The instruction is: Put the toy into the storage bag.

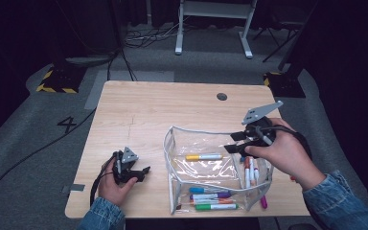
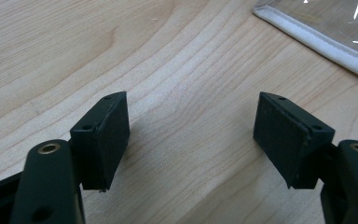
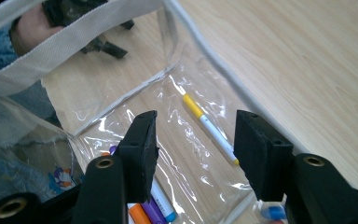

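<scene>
High view shows your right gripper (image 1: 237, 143) above the clear pouch (image 1: 172, 158), which lies open near the front edge of the table (image 1: 139, 100), right of the middle. Its jaws stand half wide with nothing between them. A yellow marker (image 1: 203, 156) lies alone inside the pouch, and more markers (image 1: 213, 196) lie at its front and right side. Your left gripper (image 1: 141, 173) rests near the front left corner, jaws wide and empty. You are, I judge, between markers in the packing step. Next, you need to lower the right gripper onto a loose marker and close on it.
</scene>
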`<state>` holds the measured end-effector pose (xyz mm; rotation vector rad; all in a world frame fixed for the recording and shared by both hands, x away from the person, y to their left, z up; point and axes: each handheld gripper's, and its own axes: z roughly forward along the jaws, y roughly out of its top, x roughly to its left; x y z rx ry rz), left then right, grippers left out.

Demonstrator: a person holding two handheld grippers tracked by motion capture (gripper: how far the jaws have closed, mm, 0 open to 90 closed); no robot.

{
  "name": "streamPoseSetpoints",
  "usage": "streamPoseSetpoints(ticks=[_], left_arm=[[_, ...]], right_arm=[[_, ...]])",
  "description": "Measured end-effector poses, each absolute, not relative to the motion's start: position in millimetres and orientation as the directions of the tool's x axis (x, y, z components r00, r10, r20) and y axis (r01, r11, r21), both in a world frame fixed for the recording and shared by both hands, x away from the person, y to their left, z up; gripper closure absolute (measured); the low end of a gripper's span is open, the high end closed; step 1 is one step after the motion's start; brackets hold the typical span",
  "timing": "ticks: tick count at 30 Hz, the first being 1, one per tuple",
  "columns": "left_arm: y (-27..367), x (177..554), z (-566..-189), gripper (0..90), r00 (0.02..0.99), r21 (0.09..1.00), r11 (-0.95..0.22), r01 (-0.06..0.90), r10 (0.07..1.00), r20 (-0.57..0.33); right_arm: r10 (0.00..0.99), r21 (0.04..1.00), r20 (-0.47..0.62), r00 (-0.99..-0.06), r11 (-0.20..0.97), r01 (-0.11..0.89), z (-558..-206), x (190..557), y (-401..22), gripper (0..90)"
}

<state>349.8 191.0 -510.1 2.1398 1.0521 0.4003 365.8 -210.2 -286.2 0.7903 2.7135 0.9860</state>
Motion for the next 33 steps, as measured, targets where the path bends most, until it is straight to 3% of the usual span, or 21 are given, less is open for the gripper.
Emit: streamPoseSetpoints(ticks=[16, 33], left_arm=[[191.8, 348.4, -509.7, 27.4, 0.622, 0.710, -0.423, 0.563, 0.783, -0.026], [192.5, 347.5, -509.8, 27.4, 0.619, 0.709, -0.419, 0.567, 0.785, -0.030]], right_arm=[[0.752, 0.697, 0.036, -0.658, 0.453, 0.556, -275.0, 383.1, -307.0, 51.7], [0.918, 0.576, 0.002, -0.396, 0.322, 0.751, -368.1, 418.0, -390.3, 51.8]])
